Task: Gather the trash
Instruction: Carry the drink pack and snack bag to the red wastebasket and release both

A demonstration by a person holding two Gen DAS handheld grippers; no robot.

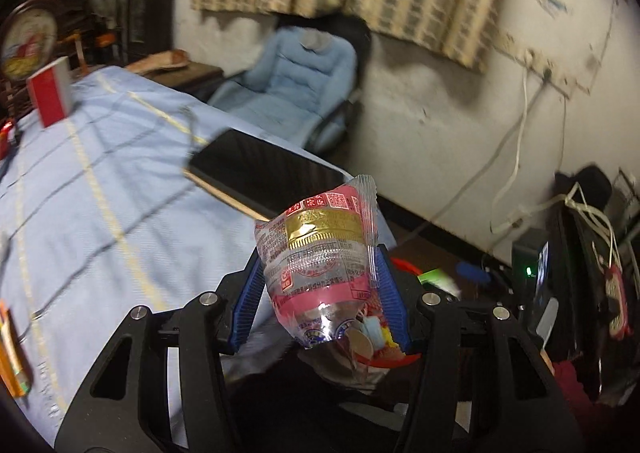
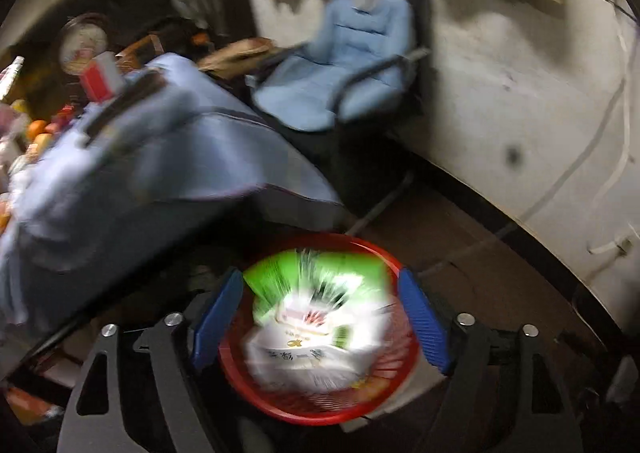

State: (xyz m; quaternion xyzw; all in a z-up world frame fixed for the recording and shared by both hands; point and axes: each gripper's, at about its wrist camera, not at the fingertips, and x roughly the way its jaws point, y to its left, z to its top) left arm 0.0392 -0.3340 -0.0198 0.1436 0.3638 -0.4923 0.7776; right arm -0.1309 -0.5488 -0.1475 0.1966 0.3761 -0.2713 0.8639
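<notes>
My left gripper (image 1: 320,267) is shut on a clear plastic wrapper (image 1: 316,225) with pink and gold print, which stands up between the blue pads. It hangs past the table's edge, with the red basket (image 1: 402,265) partly visible behind and below it. In the right wrist view, my right gripper (image 2: 320,273) is open directly over the red basket (image 2: 304,413). A blurred green and white wrapper (image 2: 320,313) lies between and below the blue fingers (image 2: 424,321), clear of both pads, inside the basket's rim.
A table under a light blue cloth (image 1: 100,193) carries a black tablet (image 1: 264,169) at its edge and a red and white box (image 1: 50,93). A blue padded chair (image 2: 352,69) stands by the white wall (image 2: 520,113), where cables hang. The basket sits on dark floor.
</notes>
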